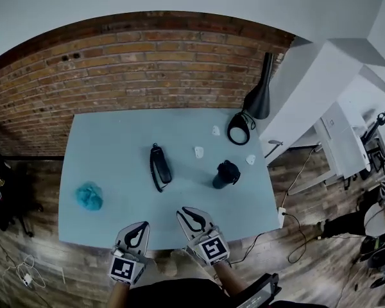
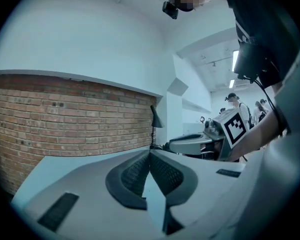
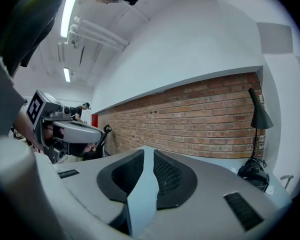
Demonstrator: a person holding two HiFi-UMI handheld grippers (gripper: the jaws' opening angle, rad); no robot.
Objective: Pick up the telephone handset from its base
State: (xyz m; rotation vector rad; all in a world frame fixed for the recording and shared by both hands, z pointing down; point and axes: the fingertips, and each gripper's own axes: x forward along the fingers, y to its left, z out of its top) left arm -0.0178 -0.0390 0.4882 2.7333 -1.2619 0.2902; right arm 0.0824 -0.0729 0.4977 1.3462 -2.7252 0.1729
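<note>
In the head view a black telephone handset (image 1: 160, 165) lies on its base near the middle of the light blue table (image 1: 115, 140). Both grippers hover at the table's near edge, well short of the phone. My left gripper (image 1: 139, 230) is to the phone's lower left and my right gripper (image 1: 191, 215) to its lower right. The left gripper (image 2: 150, 156) has its jaws together with nothing between them. The right gripper (image 3: 148, 154) is shut and empty too. Neither gripper view shows the phone.
A teal crumpled lump (image 1: 89, 196) sits at the table's left front. A black cup (image 1: 226, 174) stands right of the phone. A black lamp (image 1: 259, 94) and coiled cable (image 1: 239, 128) occupy the far right corner, with small white bits (image 1: 199, 151) between. A brick wall (image 1: 141, 63) runs behind.
</note>
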